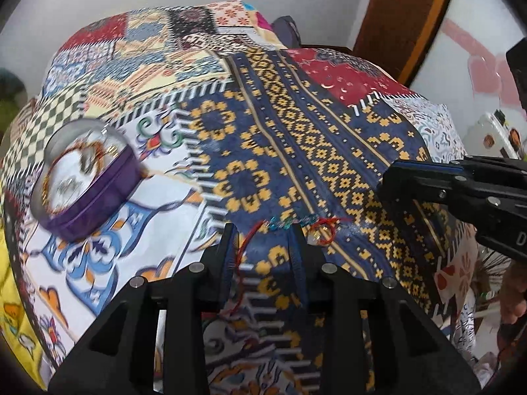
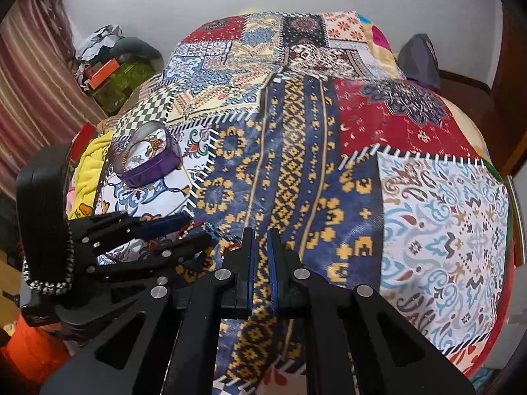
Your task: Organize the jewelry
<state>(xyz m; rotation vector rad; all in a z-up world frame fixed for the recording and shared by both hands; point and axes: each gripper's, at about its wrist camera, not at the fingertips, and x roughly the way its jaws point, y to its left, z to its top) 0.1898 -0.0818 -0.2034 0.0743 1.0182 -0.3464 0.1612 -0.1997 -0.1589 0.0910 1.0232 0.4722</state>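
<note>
A red thread bracelet with teal beads lies on the blue and yellow patch of the bedspread, just past my left gripper's tips. Its red thread trails down between the jaws. My left gripper is open, and its pads do not press on the thread. A small ring is tied at the bracelet's right end. The purple heart-shaped tin with several pieces of jewelry inside sits far left. My right gripper is shut on nothing, hovering over the cloth right of the bracelet. The left gripper and the tin also appear in the right wrist view.
The patchwork bedspread covers the whole bed. Yellow cloth bunches at its left edge. Bags and boxes pile up by the striped curtain. A dark cushion lies at the far end. A wooden door frame stands back right.
</note>
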